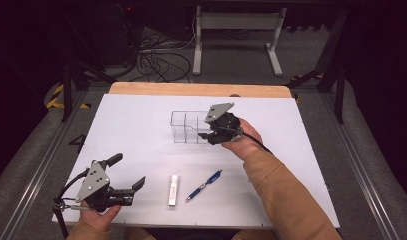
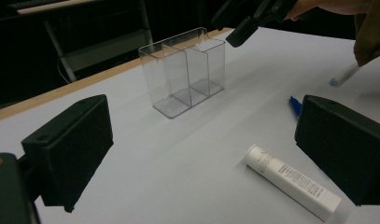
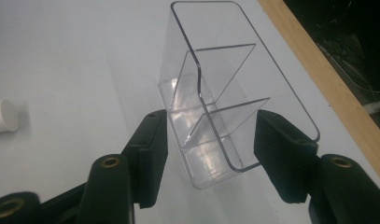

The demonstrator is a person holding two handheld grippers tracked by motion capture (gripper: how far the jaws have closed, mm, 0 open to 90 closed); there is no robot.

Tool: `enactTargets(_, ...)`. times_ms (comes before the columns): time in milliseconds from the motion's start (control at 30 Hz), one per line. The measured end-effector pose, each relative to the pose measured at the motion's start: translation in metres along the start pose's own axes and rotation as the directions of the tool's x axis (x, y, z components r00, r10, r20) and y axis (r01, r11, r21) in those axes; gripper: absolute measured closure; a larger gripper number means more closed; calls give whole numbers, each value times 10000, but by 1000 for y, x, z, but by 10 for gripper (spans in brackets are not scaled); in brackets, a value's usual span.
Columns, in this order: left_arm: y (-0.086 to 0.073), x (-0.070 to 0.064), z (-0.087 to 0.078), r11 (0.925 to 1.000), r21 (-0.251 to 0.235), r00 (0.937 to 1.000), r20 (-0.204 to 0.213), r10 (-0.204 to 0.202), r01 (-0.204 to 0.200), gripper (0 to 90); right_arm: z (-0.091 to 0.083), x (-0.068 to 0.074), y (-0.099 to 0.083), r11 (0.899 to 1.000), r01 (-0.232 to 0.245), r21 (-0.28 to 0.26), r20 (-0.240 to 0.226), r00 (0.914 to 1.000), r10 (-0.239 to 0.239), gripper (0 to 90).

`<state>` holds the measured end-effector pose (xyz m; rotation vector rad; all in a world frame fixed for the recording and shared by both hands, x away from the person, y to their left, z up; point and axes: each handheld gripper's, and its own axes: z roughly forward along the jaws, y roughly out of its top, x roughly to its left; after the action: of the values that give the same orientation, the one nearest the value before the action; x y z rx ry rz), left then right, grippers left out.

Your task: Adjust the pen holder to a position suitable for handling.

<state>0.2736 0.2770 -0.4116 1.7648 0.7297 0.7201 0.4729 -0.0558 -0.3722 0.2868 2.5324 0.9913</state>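
**Grippers, a clear box, and two things waiting**

Table (image 1: 141, 120) was white, with a bare wood strip along its far edge. At the near left, the left gripper (image 1: 127, 175) hung just over the table. Its jaws were wide apart and held nothing. From its own view it pointed toward the white tube (image 2: 292, 181), but it was not touching it.

Just right of that gripper lay the white tube (image 1: 173, 190), flat on the table. Next to it, a bit more to the right, lay the blue pen (image 1: 204, 186), tilted. Both sat near the person and well apart from the box.

Farther away, in the middle of the table, stood the clear box (image 1: 190, 127). It was upright and had little rooms inside. All the rooms looked empty.

On the right, the right gripper (image 1: 210, 136) was at the box's right end. Its jaws were apart, one on each side of that end (image 3: 211, 135). They looked close to the walls but not squeezed on them yet.

It seemed the job had hardly started. Nothing was in the box, so the tube and pen probably had yet to go in. Nothing lay between them and the box. The right gripper over the box might get in the way of dropping things in.
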Motion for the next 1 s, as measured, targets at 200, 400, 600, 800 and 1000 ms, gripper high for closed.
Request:
enactTargets(200, -1, 0, 0, 10000, -16, 10000, -9, -49, 49, 50, 11, -5, 1, 9983, -294, 499, -166, 9994, 303, 493)
enactTargets(400, -1, 0, 1, 10000, 20, 10000, 3, -22, 22, 51, 21, -8, 3, 9925, -415, 1146, -397, 9981, 463, 531)
enactTargets(600, -1, 0, 1, 10000, 45, 10000, 15, -57, 57, 51, 32, -9, 3, 9888, -334, 1458, -723, 9964, 443, 560)
enactTargets(800, -1, 0, 1, 10000, 26, 10000, -5, -23, 23, 52, 42, -8, 4, 9848, -228, 1722, -845, 9957, 378, 581)
enactTargets(1000, -1, 0, 1, 10000, 52, 10000, 15, 1, -2, 52, 48, -5, 6, 9799, -91, 1990, -743, 9969, 244, 603)
